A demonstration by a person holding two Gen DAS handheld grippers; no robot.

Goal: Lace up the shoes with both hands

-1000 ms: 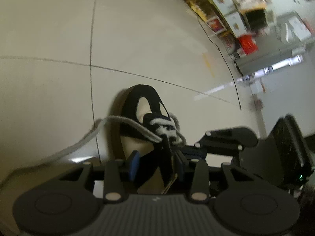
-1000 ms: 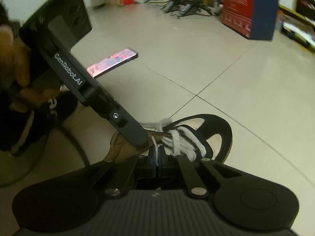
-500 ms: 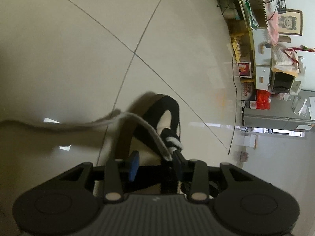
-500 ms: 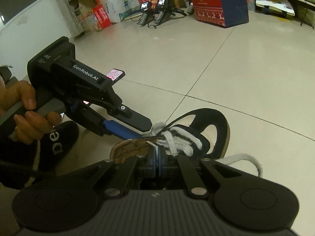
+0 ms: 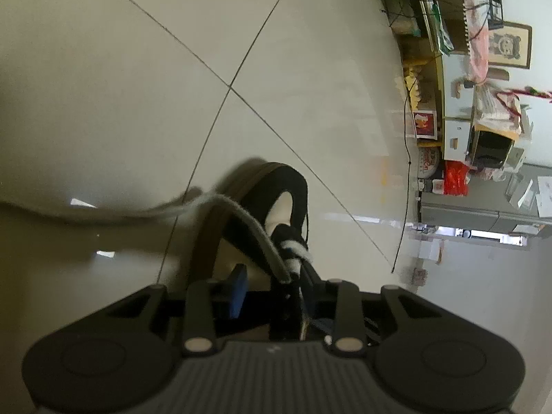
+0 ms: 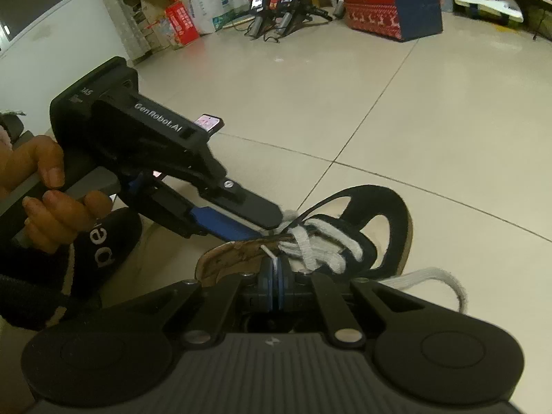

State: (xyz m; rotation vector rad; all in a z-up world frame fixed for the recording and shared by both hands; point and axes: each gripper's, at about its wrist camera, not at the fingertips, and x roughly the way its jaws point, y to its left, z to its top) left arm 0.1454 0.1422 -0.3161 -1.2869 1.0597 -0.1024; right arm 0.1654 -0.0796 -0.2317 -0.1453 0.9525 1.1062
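A black and white shoe (image 5: pixel 283 179) (image 6: pixel 390 200) with a brown sole lies on the tiled floor. My left gripper (image 5: pixel 274 283) (image 6: pixel 269 224) reaches over the shoe's lacing area from the left. Its jaws are closing, with the shoe's black eyelet edge and a strand of grey-white lace (image 5: pixel 220 203) between them, and the blue pad (image 5: pixel 238 289) stands apart from the shoe. From there the lace arcs away to the left. My right gripper (image 6: pixel 274 265) is shut on the thin white tip of the lace, close to the shoe's opening. A loose lace end (image 6: pixel 431 276) curls on the floor at the right.
A person's hand (image 6: pixel 51 200) holds the left gripper's handle above a black slipper (image 6: pixel 107 241). A phone (image 6: pixel 208 122) lies on the floor behind. A blue and red Christmas box (image 6: pixel 390 3) and other boxes stand far back. Shelves and a black cable (image 5: pixel 407 172) line the wall.
The left gripper rolled and sank closer onto the shoe, its jaws narrowing. The lace swung out to the left. The right gripper kept its hold on the lace tip.
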